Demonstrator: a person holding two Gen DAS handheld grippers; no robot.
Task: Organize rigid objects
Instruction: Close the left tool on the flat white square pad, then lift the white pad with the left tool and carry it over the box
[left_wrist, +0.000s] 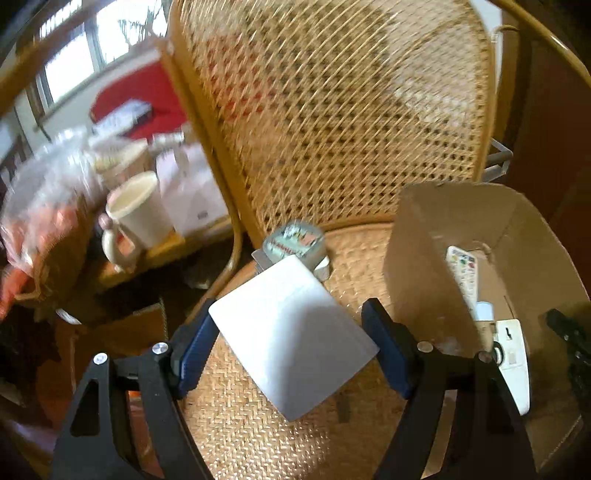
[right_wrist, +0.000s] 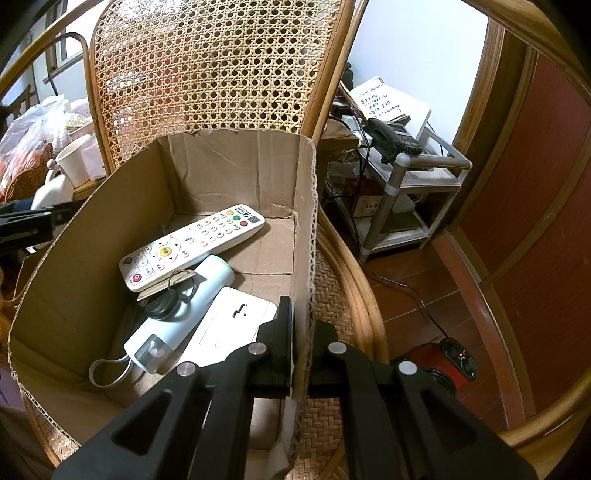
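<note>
My left gripper (left_wrist: 291, 332) is shut on a flat white box (left_wrist: 291, 336) and holds it above the woven chair seat (left_wrist: 258, 435). A round tape measure (left_wrist: 295, 242) lies on the seat just beyond it. The open cardboard box (left_wrist: 417, 266) stands to the right. My right gripper (right_wrist: 301, 325) is shut on the cardboard box's right wall (right_wrist: 304, 229). Inside lie a white remote (right_wrist: 192, 243), a pale cylindrical device (right_wrist: 184, 314) with keys (right_wrist: 166, 302) on it, and a white flat plate (right_wrist: 229, 325).
The rattan chair back (left_wrist: 332, 110) rises behind the seat. A side table at left holds a cream mug (left_wrist: 136, 214), plastic bags and boxes. A metal rack (right_wrist: 406, 184) with a telephone and papers stands right of the chair. A red appliance (right_wrist: 443, 362) sits on the floor.
</note>
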